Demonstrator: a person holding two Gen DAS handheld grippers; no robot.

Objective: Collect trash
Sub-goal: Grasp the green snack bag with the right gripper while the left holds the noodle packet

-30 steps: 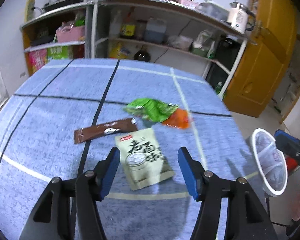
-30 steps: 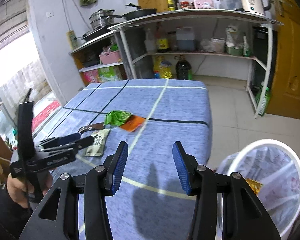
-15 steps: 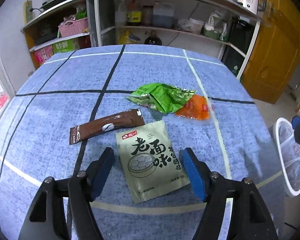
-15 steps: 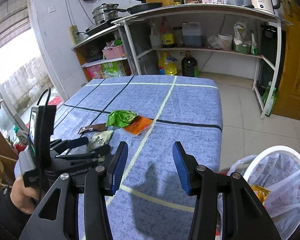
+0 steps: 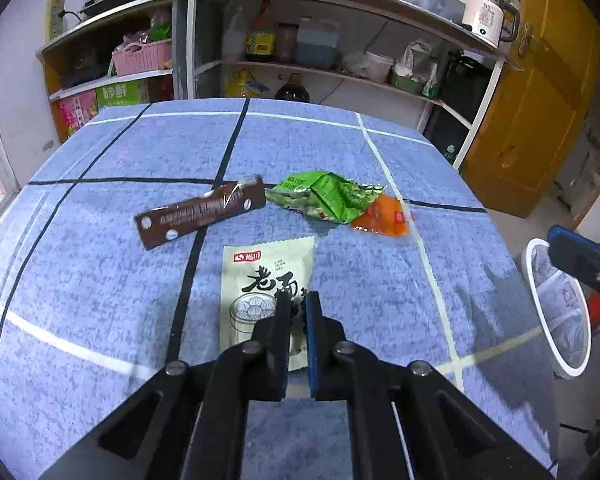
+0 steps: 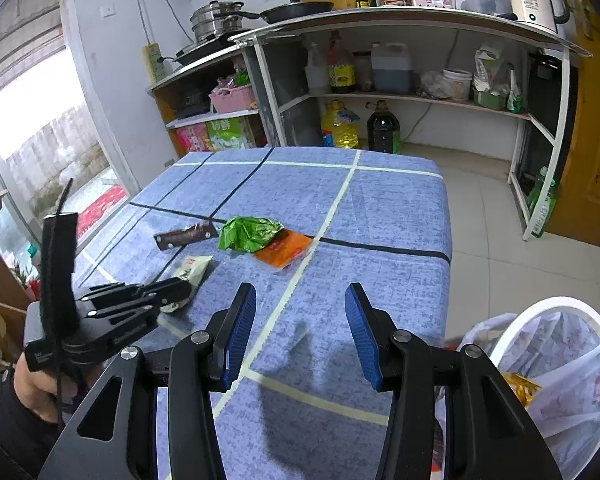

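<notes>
A pale beige food packet with black characters lies on the blue cloth table. My left gripper is shut on the packet's near right part. Behind it lie a brown stick wrapper, a crumpled green wrapper and an orange wrapper. My right gripper is open and empty above the table's near right part. It sees the left gripper on the packet, plus the brown wrapper, the green wrapper and the orange wrapper.
A white-rimmed bin with a plastic liner stands on the floor off the table's right edge and holds a yellow wrapper; it also shows in the left wrist view. Metal shelves with bottles and pans stand behind the table. A yellow door is at right.
My left gripper has closed its jaws from wide open onto the beige packet. The right gripper has stayed open and nearly still.
</notes>
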